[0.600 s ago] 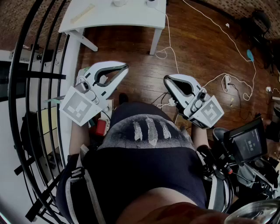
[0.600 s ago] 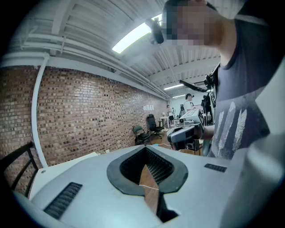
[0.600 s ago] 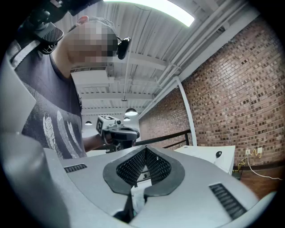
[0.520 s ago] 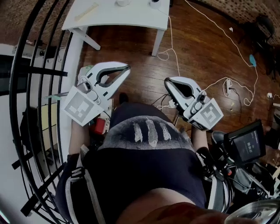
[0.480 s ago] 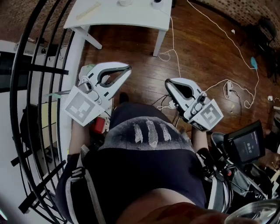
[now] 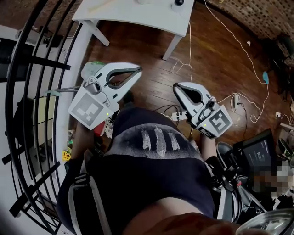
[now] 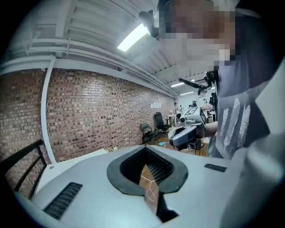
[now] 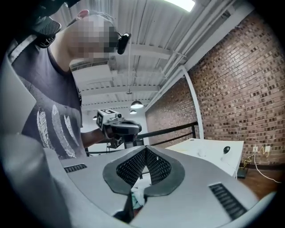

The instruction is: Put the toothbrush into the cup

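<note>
Both grippers are held in front of my torso, above the wooden floor and short of the white table [image 6: 138,16]. My left gripper [image 6: 139,69] is shut with nothing in it; its ribbed pads meet [image 7: 146,149]. My right gripper [image 6: 175,87] is also shut and empty [image 8: 144,149]. On the table lies a pale long thing [image 6: 103,5], possibly the toothbrush. A small white thing [image 8: 202,152] and a dark round thing [image 8: 227,150] stand on the table; I cannot tell which is the cup. Each gripper shows in the other's view.
A black metal railing [image 6: 41,92] runs along the left. White cables [image 6: 220,34] and a power strip [image 6: 236,98] lie on the wooden floor to the right. A screen on a stand [image 6: 257,153] is at the lower right. A brick wall [image 7: 89,116] stands behind.
The head view has drifted, so the table now sits higher and further right in the picture. Both grippers stay shut in about the same place before my torso.
</note>
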Demonstrator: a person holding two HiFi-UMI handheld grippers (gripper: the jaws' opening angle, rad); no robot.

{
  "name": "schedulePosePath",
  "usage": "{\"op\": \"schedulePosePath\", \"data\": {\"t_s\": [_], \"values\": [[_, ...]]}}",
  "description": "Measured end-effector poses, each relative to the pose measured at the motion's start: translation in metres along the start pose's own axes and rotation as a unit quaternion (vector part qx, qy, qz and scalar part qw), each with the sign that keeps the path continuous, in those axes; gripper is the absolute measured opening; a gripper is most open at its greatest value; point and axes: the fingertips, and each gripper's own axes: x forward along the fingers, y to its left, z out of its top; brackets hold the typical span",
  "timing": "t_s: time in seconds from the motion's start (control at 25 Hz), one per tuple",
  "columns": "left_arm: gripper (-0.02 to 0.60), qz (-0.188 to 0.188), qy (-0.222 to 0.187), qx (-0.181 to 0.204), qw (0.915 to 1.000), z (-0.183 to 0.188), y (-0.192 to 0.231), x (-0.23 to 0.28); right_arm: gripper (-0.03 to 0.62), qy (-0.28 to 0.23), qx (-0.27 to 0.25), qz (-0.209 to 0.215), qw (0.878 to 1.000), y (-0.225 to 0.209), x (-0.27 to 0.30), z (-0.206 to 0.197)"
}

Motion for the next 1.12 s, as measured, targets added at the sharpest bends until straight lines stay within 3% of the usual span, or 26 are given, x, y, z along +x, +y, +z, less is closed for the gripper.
{"op": "schedulePosePath", "data": {"t_s": [0.16, 0.32, 0.4, 0.76, 1.12], "values": [[-0.005, -0.011, -0.011, -0.022, 0.9996, -0.014, 0.037, -0.008, -0.002, 0.022, -0.008, -0.025, 0.999, -0.009, 0.033, -0.004], [-0.005, -0.018, -0.025, -0.011, 0.9995, -0.015, 0.073, -0.021, -0.002, 0.048, -0.005, -0.043, 0.998, -0.017, 0.068, 0.003], [-0.005, -0.014, -0.028, -0.009, 0.9995, -0.02, 0.089, -0.032, -0.002, 0.049, -0.012, -0.04, 0.998, -0.017, 0.088, 0.005], [-0.005, 0.042, -0.071, -0.064, 0.9945, -0.071, 0.138, -0.092, -0.002, 0.039, -0.021, -0.045, 0.998, -0.014, 0.153, 0.022], [-0.005, 0.046, -0.062, -0.059, 0.9953, -0.069, 0.16, -0.12, -0.002, 0.076, -0.036, -0.024, 0.996, -0.004, 0.192, 0.018]]}}
